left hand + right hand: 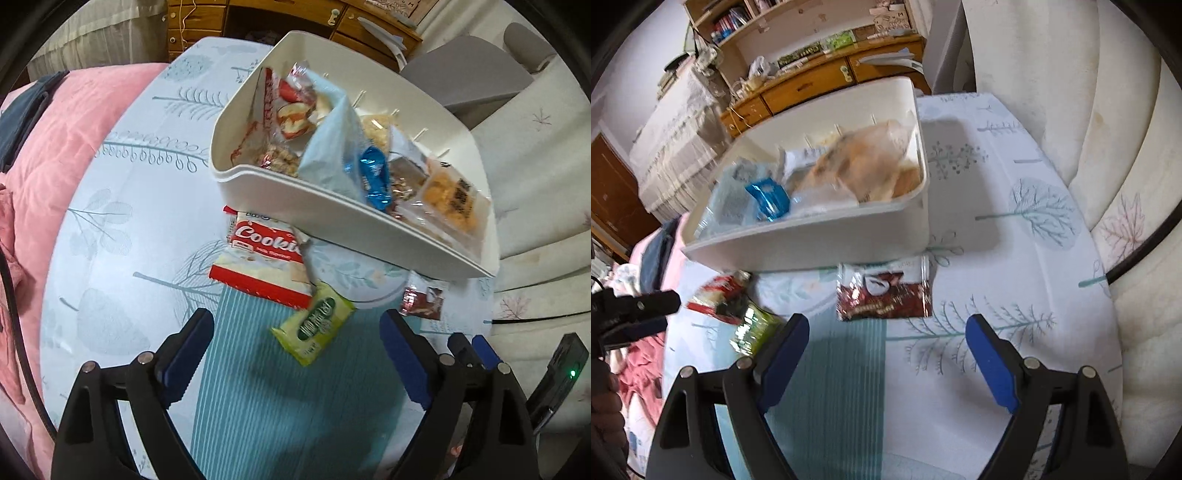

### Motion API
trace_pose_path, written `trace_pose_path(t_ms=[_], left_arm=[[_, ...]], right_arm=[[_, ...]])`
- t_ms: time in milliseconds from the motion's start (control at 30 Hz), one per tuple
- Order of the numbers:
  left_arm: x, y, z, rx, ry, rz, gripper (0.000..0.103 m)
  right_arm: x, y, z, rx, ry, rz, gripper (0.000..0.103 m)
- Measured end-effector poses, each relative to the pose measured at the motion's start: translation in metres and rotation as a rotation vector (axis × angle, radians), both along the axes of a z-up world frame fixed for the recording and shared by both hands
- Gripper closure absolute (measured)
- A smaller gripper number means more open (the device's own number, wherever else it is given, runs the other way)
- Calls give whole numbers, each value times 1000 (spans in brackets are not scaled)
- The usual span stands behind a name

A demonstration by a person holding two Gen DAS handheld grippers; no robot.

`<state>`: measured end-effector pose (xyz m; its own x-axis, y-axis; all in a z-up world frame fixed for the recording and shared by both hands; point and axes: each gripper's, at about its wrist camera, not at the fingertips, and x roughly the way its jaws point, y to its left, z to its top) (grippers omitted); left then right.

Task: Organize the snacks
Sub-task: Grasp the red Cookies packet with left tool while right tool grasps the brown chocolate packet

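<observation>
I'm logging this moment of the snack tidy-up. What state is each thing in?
Left gripper: open, empty.
Right gripper: open, empty.
White bin: open-topped, partly filled with snack packets.
Cookie pack: sealed, flat on the bedsheet, outside the bin.
Green packet: sealed, on the sheet, overlapping the cookie pack.
Dark red packet: sealed, flat, outside the bin.

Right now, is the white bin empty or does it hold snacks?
It holds snacks: the white bin contains several packets, including a blue wrapper.
</observation>
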<state>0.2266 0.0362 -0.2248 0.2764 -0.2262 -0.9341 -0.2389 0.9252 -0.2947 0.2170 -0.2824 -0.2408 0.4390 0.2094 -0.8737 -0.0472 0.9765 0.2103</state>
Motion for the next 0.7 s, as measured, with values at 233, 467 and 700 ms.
trace_pose_path(t_ms=[233,467,700], left_arm=[[22,5,-32,23,5,-11,13],[43,5,-42,54,7,-57,12],[59,-8,-54,112,34,-73,13]], right_arm=[[3,10,-27,-70,-15,-17,16],[12,16,-41,-93,-41,-30,16],[25,26,-49,-111,-60,-28,15]])
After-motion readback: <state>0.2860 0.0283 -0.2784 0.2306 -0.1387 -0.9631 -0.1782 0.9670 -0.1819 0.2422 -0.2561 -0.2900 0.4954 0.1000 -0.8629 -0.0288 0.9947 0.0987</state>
